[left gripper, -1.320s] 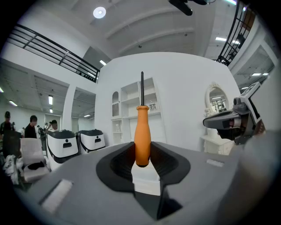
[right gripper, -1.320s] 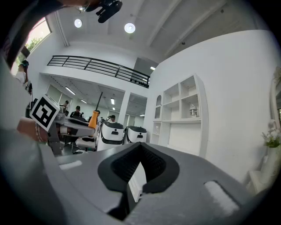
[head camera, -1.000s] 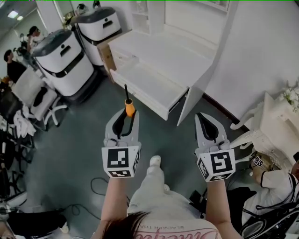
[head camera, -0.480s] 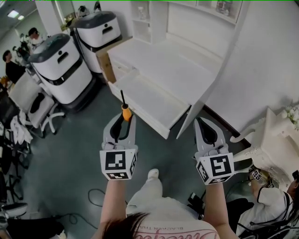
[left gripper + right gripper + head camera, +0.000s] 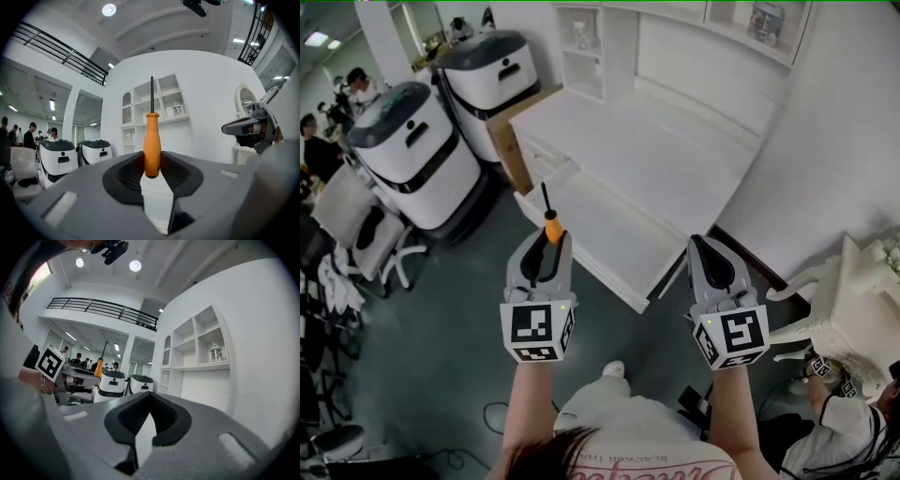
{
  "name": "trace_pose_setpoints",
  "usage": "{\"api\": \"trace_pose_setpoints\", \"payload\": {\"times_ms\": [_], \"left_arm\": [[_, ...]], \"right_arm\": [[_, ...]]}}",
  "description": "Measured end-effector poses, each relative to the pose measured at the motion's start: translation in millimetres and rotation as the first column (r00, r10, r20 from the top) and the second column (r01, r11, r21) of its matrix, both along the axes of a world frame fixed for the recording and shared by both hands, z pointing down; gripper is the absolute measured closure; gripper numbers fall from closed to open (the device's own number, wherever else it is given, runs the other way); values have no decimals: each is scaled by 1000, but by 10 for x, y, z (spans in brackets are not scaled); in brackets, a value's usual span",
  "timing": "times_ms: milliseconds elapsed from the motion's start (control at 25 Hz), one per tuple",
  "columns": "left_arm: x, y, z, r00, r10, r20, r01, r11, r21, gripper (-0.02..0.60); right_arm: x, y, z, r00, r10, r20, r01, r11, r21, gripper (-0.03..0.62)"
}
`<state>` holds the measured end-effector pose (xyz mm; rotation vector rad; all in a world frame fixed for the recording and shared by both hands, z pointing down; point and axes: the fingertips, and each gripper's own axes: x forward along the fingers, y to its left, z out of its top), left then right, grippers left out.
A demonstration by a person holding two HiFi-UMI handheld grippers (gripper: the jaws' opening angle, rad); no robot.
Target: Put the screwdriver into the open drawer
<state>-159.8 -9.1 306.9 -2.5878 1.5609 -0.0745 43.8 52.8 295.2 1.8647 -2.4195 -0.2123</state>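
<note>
In front of the white counter (image 5: 656,141), the drawer (image 5: 614,234) stands pulled open below its front edge.

Held level, the left tongs (image 5: 546,248) pinch the screwdriver (image 5: 552,228) by the butt end of its orange handle. In the left gripper view the pads press on both sides of the handle. The rest of the handle sticks out past the tips, and the black shaft runs straight on, in line with the tongs.

From the head view the shaft's tip shows against the drawer's near left corner. Cannot tell whether it is over the drawer or short of it. Screwdriver not in the drawer.

Also level, the right tongs (image 5: 713,255) are beside the left pair but well apart from it. They are pressed together with nothing between them, tips near the drawer's right end.

Two white-and-grey machines (image 5: 412,150) stand on the floor left of the counter.
</note>
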Motion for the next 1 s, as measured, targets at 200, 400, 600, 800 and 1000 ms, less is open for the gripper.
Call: {"api": "trace_pose_setpoints", "payload": {"times_ms": [200, 400, 600, 800, 1000], "left_arm": [[-52, -352, 20, 1000, 10, 0, -10, 1000, -1, 454], [-95, -551, 39, 1000, 12, -13, -12, 1000, -6, 454], [-99, -687, 100, 1000, 7, -23, -7, 1000, -18, 454], [-64, -789, 148, 1000, 8, -17, -8, 999, -33, 456], [26, -901, 163, 1000, 9, -9, -9, 999, -41, 456]], "right_arm": [[-29, -320, -2, 1000, 20, 3, -20, 1000, 3, 592], [-34, -504, 11, 999, 41, -1, -41, 999, -9, 592], [-18, -614, 57, 999, 39, -11, -40, 999, -20, 592], [22, -715, 112, 999, 35, -11, -35, 999, -35, 592], [84, -854, 122, 1000, 23, -8, -23, 999, -41, 592]]}}
